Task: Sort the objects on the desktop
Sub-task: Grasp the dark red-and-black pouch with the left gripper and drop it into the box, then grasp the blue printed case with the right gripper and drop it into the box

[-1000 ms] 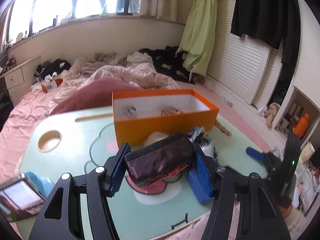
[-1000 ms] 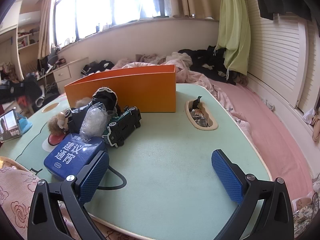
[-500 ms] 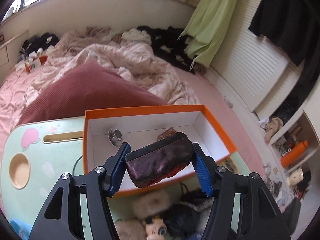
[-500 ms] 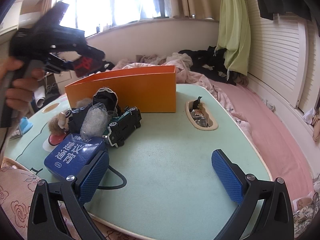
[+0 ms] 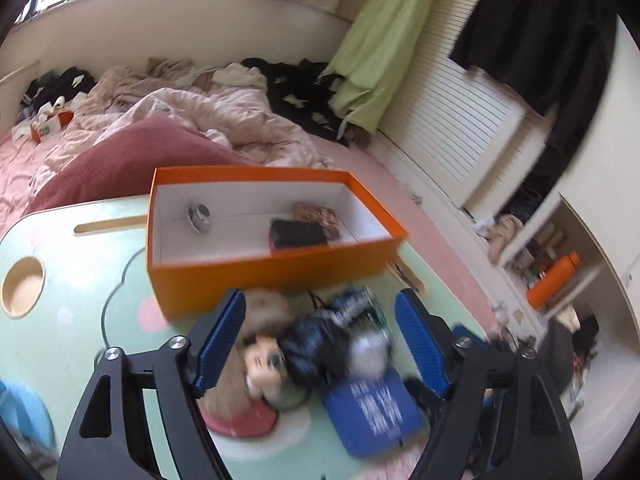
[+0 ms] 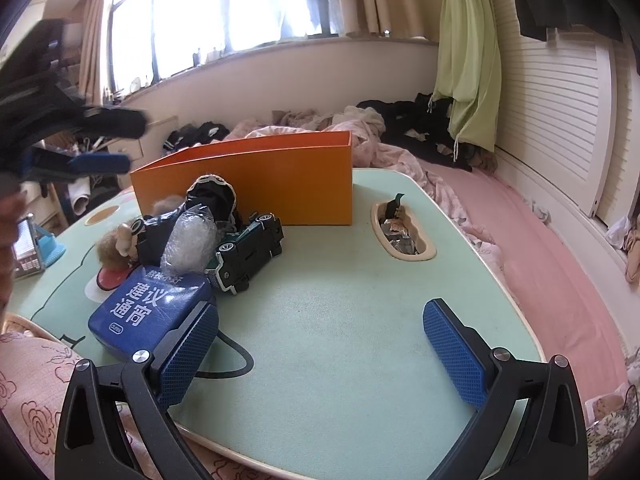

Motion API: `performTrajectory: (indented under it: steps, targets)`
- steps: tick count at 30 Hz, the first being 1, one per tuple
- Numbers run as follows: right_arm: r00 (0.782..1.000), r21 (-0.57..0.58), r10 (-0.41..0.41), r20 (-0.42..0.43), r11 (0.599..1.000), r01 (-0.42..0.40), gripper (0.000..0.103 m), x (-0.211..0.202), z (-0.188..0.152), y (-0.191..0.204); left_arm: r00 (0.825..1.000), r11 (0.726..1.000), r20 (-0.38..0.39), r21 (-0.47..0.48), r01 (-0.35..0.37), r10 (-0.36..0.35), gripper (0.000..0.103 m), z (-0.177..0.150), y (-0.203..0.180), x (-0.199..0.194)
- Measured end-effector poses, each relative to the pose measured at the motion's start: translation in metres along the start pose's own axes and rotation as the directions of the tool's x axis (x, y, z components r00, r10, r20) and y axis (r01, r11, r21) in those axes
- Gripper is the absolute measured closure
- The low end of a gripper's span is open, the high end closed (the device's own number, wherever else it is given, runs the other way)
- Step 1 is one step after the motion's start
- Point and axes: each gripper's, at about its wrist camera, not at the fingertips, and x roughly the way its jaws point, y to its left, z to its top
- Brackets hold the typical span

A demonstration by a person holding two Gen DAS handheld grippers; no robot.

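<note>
With nothing between its blue pads, the left gripper (image 5: 318, 340) is opening its jaws above the blurred pile of toys, the dark rectangular pouch (image 5: 298, 234) lying inside the orange cardboard box (image 5: 276, 268), while the right gripper (image 6: 320, 344) hangs wide and empty over the pale green table (image 6: 340, 320).

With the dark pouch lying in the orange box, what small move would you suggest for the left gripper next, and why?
Probably lower the left gripper onto the plush toy: its jaws are opening with nothing between them, the pouch lies in the box, and the pile sits unsorted.
</note>
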Motion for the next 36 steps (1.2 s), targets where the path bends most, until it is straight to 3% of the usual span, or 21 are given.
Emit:
performTrajectory:
  steps: [6, 9, 13, 14, 18, 22, 36]
  targets:
    - [1.0, 0.0, 0.0, 0.0, 1.0, 0.0, 0.001, 0.0, 0.0, 0.0, 0.984, 0.984, 0.045, 0.037, -0.174, 0.172, 0.024, -0.054, 0.001, -0.025]
    - [1.0, -0.001, -0.001, 0.0, 1.0, 0.001, 0.001, 0.0, 0.0, 0.0, 0.965, 0.961, 0.003, 0.082, -0.263, 0.264, 0.024, -0.074, 0.004, -0.018]
    - [1.0, -0.001, -0.001, 0.001, 1.0, 0.001, 0.001, 0.0, 0.0, 0.0, 0.942, 0.939, -0.036, 0.102, -0.328, 0.333, 0.024, -0.088, 0.01, -0.002]
    - [1.0, 0.0, -0.001, 0.001, 1.0, 0.001, 0.001, 0.0, 0.0, 0.0, 0.94, 0.94, -0.066, 0.095, -0.327, 0.334, 0.022, -0.09, 0.013, 0.004]
    - [1.0, 0.001, 0.001, 0.004, 1.0, -0.001, 0.001, -0.001, -0.001, 0.0, 0.938, 0.938, -0.061, 0.098, -0.333, 0.34, 0.015, -0.089, 0.015, 0.005]
    - [1.0, 0.003, 0.002, 0.007, 1.0, -0.002, 0.001, -0.002, -0.001, 0.0, 0.939, 0.939, -0.075, 0.107, -0.327, 0.336, 0.0, -0.09, 0.016, 0.007]
    - [0.994, -0.022, 0.107, 0.011, 0.994, -0.107, 0.001, -0.019, 0.008, 0.02, 0.94, 0.94, -0.075, 0.106, -0.325, 0.334, 0.0, -0.089, 0.017, 0.006]
